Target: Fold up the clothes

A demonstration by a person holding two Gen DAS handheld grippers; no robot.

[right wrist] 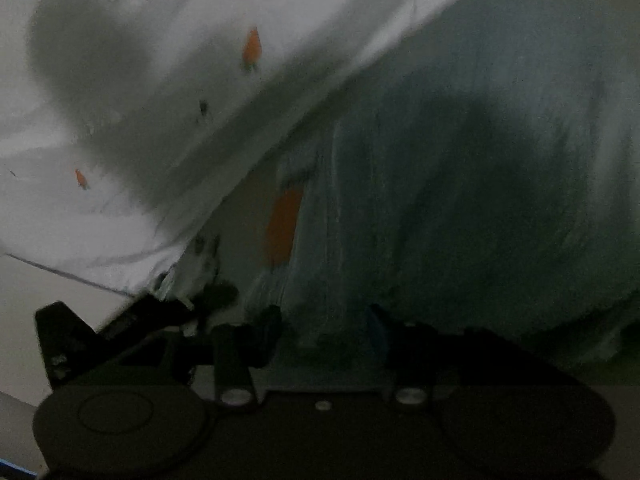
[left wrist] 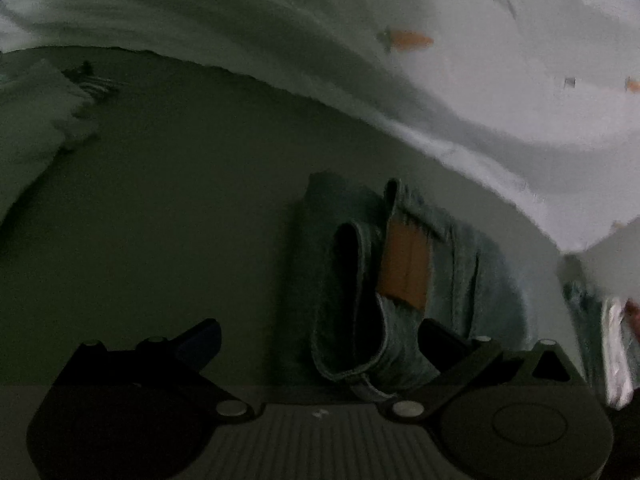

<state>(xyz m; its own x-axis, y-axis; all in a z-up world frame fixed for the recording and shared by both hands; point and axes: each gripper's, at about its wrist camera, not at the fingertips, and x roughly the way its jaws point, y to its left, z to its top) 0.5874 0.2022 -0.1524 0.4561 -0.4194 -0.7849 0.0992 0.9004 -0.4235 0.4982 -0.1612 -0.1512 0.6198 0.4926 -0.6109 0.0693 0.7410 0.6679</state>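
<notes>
Left gripper (left wrist: 320,340) jaws wide apart; right gripper (right wrist: 324,320) jaws half-spread, both angled downward.

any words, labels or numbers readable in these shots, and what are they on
No readable text in either view.
Orange-brown patch on the jeans: looks like a brand label, but it is too dark and blurred to read any text.
White sheet: only small carrot prints, no words.
Small grey mark on the sheet: too small to read.

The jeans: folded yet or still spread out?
Partly folded. In the left wrist view the jeans are doubled over at the waistband, its orange patch showing. The rest is out of view.
</notes>
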